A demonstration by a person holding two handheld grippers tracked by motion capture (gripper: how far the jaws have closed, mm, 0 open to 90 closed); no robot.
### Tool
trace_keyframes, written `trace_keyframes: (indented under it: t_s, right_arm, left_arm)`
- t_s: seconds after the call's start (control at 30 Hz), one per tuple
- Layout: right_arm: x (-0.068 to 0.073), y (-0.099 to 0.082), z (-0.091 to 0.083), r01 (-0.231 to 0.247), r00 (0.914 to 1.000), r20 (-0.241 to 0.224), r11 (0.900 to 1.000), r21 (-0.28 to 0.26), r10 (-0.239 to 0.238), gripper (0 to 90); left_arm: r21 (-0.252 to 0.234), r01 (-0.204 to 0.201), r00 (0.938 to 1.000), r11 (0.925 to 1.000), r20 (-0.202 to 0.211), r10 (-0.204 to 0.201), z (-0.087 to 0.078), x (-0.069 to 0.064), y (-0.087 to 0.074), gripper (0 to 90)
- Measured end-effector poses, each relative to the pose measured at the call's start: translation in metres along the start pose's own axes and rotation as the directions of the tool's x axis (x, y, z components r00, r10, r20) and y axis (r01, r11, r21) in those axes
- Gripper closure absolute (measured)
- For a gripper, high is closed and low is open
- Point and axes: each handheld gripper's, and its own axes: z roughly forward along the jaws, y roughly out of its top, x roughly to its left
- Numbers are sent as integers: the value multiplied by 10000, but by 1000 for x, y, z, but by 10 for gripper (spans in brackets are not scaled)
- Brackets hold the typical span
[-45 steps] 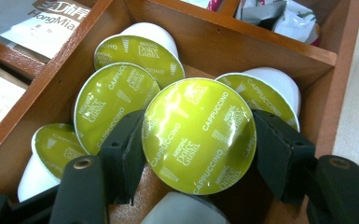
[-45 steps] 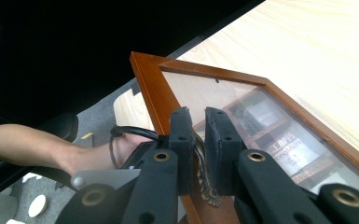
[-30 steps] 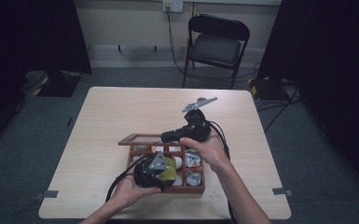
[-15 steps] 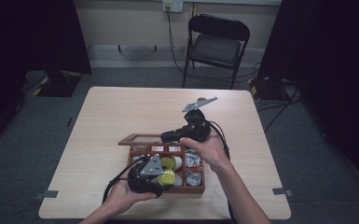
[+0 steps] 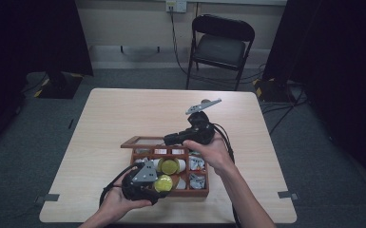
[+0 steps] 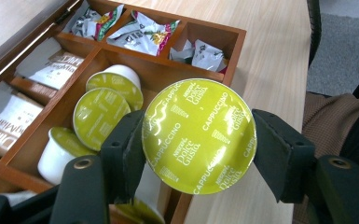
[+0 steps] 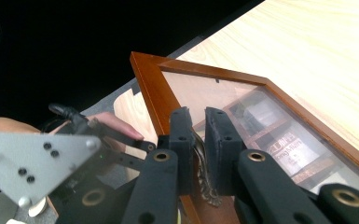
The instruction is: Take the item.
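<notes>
Cappuccino capsule (image 6: 199,135) clamped in left gripper (image 6: 196,140) over wooden box (image 6: 235,44); right gripper (image 7: 196,135) pinches the glass lid's (image 7: 247,88) metal clasp (image 7: 205,179).

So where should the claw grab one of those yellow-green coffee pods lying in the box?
Grip a coffee pod across its round foil rim, one jaw on each side, coming from above through the wooden box's open top. The left claw holds another pod just that way, and the rim sits snugly between the jaws.
</notes>
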Motion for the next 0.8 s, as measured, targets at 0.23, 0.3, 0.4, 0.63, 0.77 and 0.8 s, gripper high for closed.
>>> trace_keyframes:
  t_s: [0.23, 0.3, 0.4, 0.63, 0.77, 0.8]
  right_arm:
    - [0, 0, 0, 5, 10000, 1, 10000, -2, -5, 817]
    - [0, 0, 0, 0, 10000, -1, 10000, 6, 0, 817]
    - [0, 0, 0, -4, 10000, 0, 10000, 4, 4, 816]
    - [0, 0, 0, -4, 10000, -3, 10000, 0, 4, 817]
    - [0, 0, 0, 1, 10000, -8, 10000, 3, -1, 816]
    - [0, 0, 0, 4, 10000, -5, 10000, 6, -4, 817]
  left_arm:
    - [-311, 464, 9987, 9984, -218, -471, -11, 6, -11, 381]
    - [-421, 654, 9977, 9970, -173, -662, -14, 8, -14, 382]
    - [-718, 1013, 9946, 9923, -165, -1027, -23, 15, -17, 381]
    - [-874, 1548, 9862, 9841, -456, -1591, -31, 26, -29, 381]
    - [-997, 1652, 9817, 9812, -793, -1734, -45, 31, -39, 382]
    - [-1003, 1678, 9804, 9807, -871, -1767, -48, 33, -42, 382]
